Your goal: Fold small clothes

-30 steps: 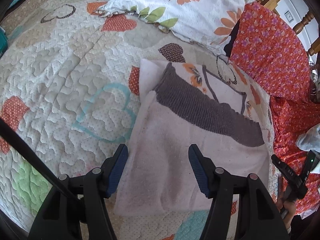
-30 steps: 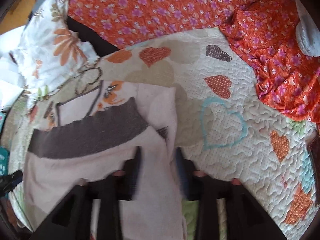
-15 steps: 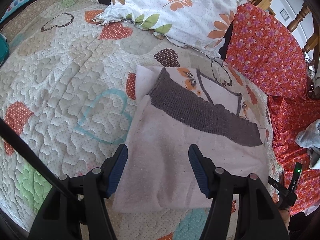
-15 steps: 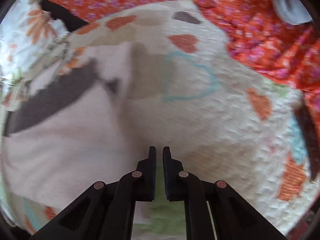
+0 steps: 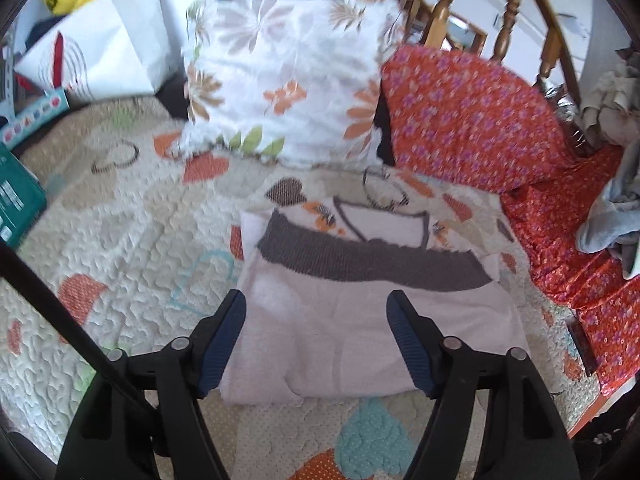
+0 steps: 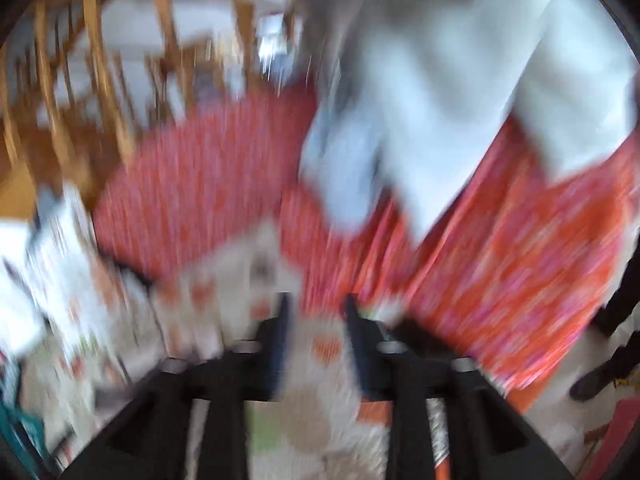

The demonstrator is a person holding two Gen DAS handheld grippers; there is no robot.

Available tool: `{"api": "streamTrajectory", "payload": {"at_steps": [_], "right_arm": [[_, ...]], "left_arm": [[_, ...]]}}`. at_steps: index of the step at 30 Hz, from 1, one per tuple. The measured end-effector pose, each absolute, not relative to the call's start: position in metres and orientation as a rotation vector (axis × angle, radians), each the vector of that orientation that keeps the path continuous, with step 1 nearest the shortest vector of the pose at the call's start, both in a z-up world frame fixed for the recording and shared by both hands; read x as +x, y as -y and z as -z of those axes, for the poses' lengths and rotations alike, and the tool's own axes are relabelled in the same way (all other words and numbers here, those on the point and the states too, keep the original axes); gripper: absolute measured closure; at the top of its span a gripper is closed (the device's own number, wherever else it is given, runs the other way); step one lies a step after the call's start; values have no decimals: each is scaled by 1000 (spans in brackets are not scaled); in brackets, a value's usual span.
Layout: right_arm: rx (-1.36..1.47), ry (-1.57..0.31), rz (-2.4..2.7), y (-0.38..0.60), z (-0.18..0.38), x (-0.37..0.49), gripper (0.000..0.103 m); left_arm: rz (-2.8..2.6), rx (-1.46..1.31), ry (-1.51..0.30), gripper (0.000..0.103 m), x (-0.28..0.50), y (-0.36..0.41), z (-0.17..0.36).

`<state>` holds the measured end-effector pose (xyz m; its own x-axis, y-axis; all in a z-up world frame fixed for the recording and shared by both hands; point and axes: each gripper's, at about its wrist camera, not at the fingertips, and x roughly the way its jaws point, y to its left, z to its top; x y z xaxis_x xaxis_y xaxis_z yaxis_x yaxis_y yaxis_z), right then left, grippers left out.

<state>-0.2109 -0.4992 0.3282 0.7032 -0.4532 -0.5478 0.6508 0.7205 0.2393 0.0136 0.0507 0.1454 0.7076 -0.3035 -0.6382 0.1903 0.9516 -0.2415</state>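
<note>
A folded pale pink garment with a dark grey ribbed band lies flat on the heart-patterned quilt. My left gripper hovers above its near half, jaws opening, nothing between the blue pads. The right wrist view is heavily blurred. My right gripper has its jaws opening and apart with nothing between them, pointing at the orange floral cloth. A pile of pale grey and white clothes lies on that cloth ahead of it; it shows as grey clothes at the right of the left wrist view.
A floral pillow leans at the quilt's far edge, beside an orange floral pillow. A wooden headboard rises behind. A white bag and a teal box sit at the left.
The left gripper rose and pulled back from the folded garment, its jaws spreading wider. The right gripper shut, then opened again, and swung away from the garment toward the orange cloth and the clothes pile.
</note>
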Motion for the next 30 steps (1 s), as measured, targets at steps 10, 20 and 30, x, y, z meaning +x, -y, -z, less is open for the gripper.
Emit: {"api": "streamTrajectory", "payload": {"at_steps": [10,20,30], "right_arm": [[406,-361,470,441,-352,-261,31],[414,-615,287,357,-220,-175,31],[383,-735,357,342,-138,-130,31]], "left_arm": [[270,-201,-707,23,-98,-71,-177],[240,-78,-651,13,-115,-28,-211],[262,-26,-811,13,-89,21,-175]]}}
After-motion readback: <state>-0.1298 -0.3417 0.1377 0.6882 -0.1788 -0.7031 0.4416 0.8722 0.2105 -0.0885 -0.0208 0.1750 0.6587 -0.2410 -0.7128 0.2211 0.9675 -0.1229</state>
